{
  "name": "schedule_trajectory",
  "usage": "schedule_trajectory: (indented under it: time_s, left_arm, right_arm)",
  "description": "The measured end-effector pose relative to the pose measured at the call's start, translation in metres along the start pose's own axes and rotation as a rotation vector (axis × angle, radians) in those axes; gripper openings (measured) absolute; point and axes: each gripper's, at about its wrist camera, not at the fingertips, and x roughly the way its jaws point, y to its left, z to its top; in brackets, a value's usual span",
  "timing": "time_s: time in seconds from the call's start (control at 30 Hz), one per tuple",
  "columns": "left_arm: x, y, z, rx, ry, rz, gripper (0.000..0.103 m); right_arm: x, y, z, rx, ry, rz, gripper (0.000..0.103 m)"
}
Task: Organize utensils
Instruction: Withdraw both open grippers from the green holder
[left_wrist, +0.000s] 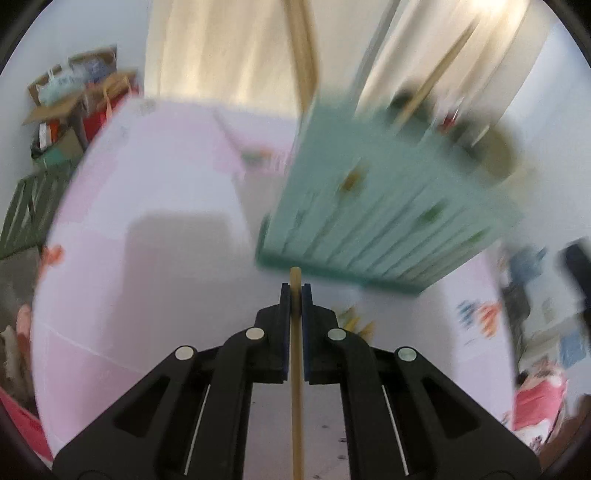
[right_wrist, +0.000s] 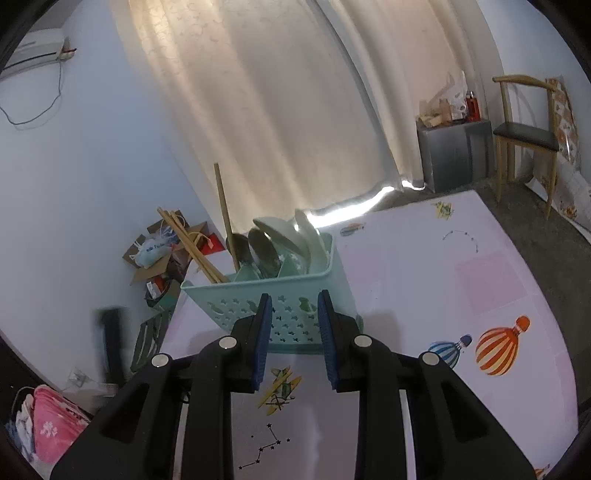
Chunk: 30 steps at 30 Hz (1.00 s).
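Gripping a chopstick lengthwise, tip toward basket.

Left wrist view: we find the basket smeared by motion blur, its contents unreadable. The clamped chopstick runs past the bottom edge, length unknown.

basket: perforated teal plastic | chopstick: matt pale wood | spoons: glossy glazed ceramic
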Motion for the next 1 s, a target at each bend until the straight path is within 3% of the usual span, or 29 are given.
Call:
schedule_trajectory:
  time_s: [0.13, 0.2, 0.33, 0.47, 0.53, 0.67, 0.87, 1.0]
  left_arm:
    - [-0.095, -0.031, 0.029, 0.07, -0.394, -0.087, 0.003]
    - [-0.112, -0.044, 0.052, 0.095, -0.516, -0.076, 0.004]
    - [-0.112, -0.056, 0.11, 0.022, -0.716, -0.033, 0.004]
    - [-0.108, -0.064, 0.14, 0.001, -0.844, 0.019, 0.004]
    - [-0.097, -0.071, 0.155, 0.007, -0.871, 0.058, 0.004]
    - [-0.069, -0.074, 0.185, -0.013, -0.825, 0.045, 0.004]
    - [-0.046, -0.075, 0.165, 0.115, -0.817, 0.113, 0.004]
    - [-0.032, -0.071, 0.16, 0.127, -0.741, 0.084, 0.004]
  right_arm:
    - [-0.007, -0.002, 0.007, 0.006, -0.039, 0.012, 0.026]
    - [-0.009, -0.003, 0.01, 0.015, -0.051, 0.016, 0.026]
    - [-0.011, -0.006, 0.011, 0.045, -0.059, 0.039, 0.026]
    - [-0.011, -0.005, 0.013, 0.015, -0.053, 0.023, 0.026]
    - [-0.009, -0.007, 0.014, 0.011, -0.049, 0.016, 0.026]
    - [-0.001, -0.013, 0.014, 0.026, -0.025, 0.009, 0.026]
    - [0.005, -0.024, 0.013, 0.046, -0.012, -0.022, 0.026]
    - [0.009, -0.029, 0.011, 0.044, -0.005, -0.036, 0.026]
